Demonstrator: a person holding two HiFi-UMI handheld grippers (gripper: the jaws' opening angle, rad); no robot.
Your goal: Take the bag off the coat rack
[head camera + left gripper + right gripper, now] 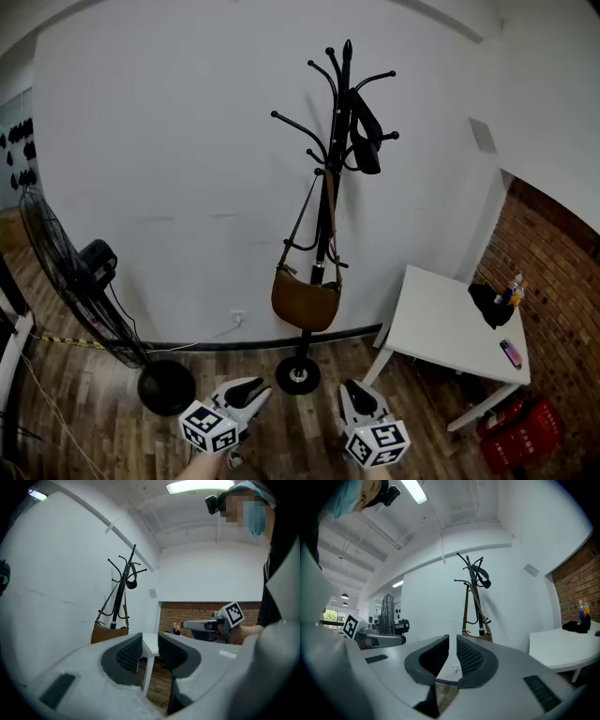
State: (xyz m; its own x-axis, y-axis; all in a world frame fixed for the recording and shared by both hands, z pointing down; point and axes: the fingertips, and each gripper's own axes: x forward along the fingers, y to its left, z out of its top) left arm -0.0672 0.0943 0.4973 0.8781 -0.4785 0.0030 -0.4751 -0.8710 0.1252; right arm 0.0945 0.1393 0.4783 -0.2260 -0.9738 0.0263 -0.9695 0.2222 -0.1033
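A brown shoulder bag (305,300) hangs by its strap from the black coat rack (330,187) against the white wall. Both grippers are held low, well short of the rack's base. My left gripper (255,386) is a little open, with nothing between its fingers. My right gripper (352,386) has its jaws almost together and empty. The left gripper view has the bag (108,633) and rack (123,590) far off at the left, beyond the left gripper (150,641). In the right gripper view, the bag (478,636) hangs just above the right gripper (452,644).
A black strap or pouch (366,141) hangs on an upper hook. A standing fan (66,272) is at the left, its base (167,386) on the wood floor. A white table (450,328) at the right holds a black item (489,305), bottles and a phone. A red basket (525,427) sits under it.
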